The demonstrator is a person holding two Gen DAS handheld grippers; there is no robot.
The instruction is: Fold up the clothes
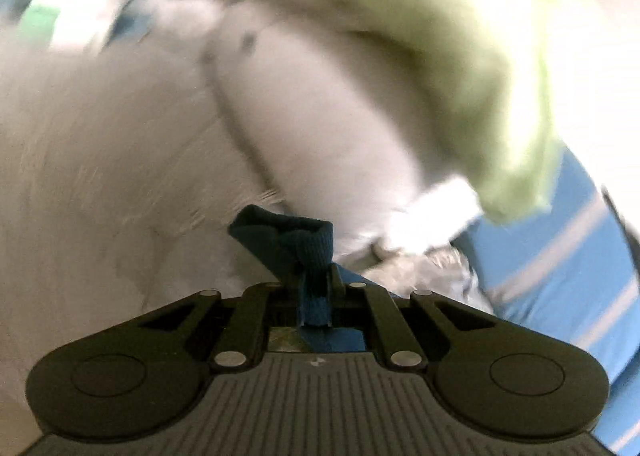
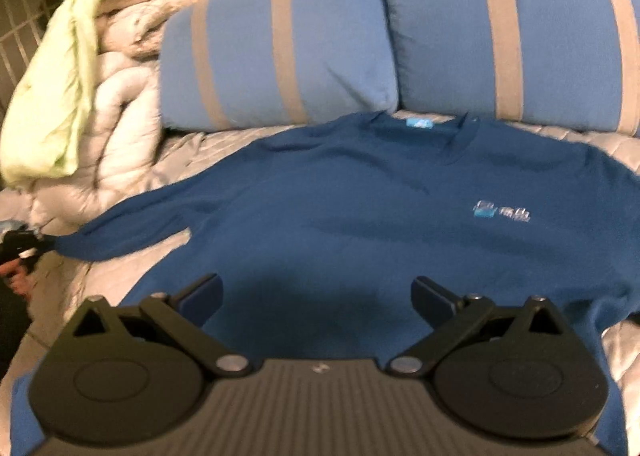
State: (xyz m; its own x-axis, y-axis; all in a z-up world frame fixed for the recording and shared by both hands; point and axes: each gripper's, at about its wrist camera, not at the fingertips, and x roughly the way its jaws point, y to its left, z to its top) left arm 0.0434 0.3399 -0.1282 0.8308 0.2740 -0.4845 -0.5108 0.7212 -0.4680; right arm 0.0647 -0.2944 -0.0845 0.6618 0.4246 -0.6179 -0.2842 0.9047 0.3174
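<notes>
Left gripper was clamped tight on a bunched piece of dark blue knit, apparently the ribbed cuff of a sleeve, which stuck up in a crumpled knot just past the fingertips. Beyond it the left wrist view was badly smeared: a pale grey quilted comforter filled most of the picture, a light green blanket lay over it at the upper right, and a blue pillow with pale stripes showed at the right edge. What the blurred blue and green patches at the upper left were could not be told.

In the right wrist view, the right gripper hung with its jaws spread wide and nothing between them, just above the lower body of the blue sweater. That sweater lay flat and face up on the grey quilted bedspread, with its collar toward two blue striped pillows and a small pale logo on its chest. One sleeve stretched out to the picture's left, where its end met the other gripper at the frame edge, with part of a hand below it. The green blanket and the puffy grey comforter were heaped beside the pillows at the left.
</notes>
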